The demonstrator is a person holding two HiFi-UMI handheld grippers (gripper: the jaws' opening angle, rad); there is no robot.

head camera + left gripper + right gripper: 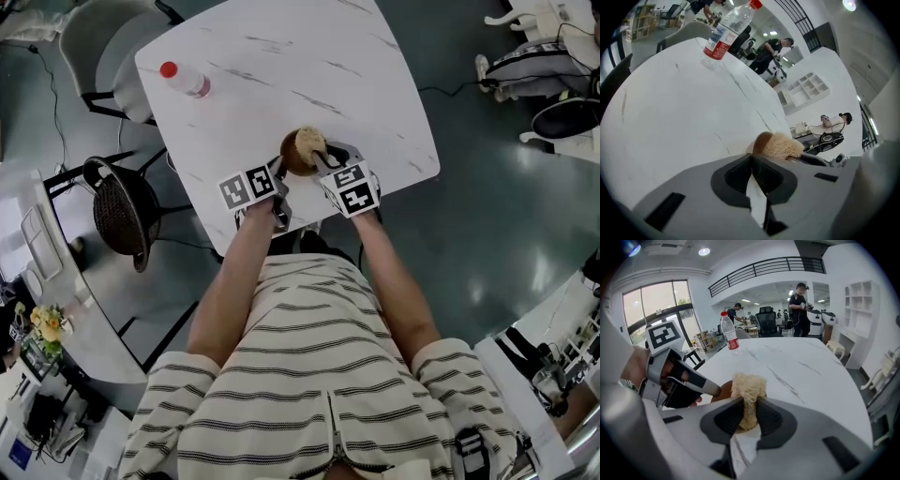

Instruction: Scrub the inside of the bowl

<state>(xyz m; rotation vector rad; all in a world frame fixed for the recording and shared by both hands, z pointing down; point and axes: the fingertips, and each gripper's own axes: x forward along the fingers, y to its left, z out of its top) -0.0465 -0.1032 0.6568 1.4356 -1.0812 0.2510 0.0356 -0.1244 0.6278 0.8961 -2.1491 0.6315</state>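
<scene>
Room: open hall, dark floor (487,234), people at far desks.
Table (281,66): white, marble-veined.
Bottle (186,80): red cap, far corner, well apart from bowl.
Bowl (292,159): brown, by table's near edge, between grippers.
Right gripper (749,408): clamped on fibrous scrubber (748,385), which is over bowl.
Left gripper (751,159): jaws pressed together, tips at bowl rim.
Unclear: bowl's inside; whether left pinches rim.

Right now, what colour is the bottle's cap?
Red cap, clearest in the head view.
</scene>
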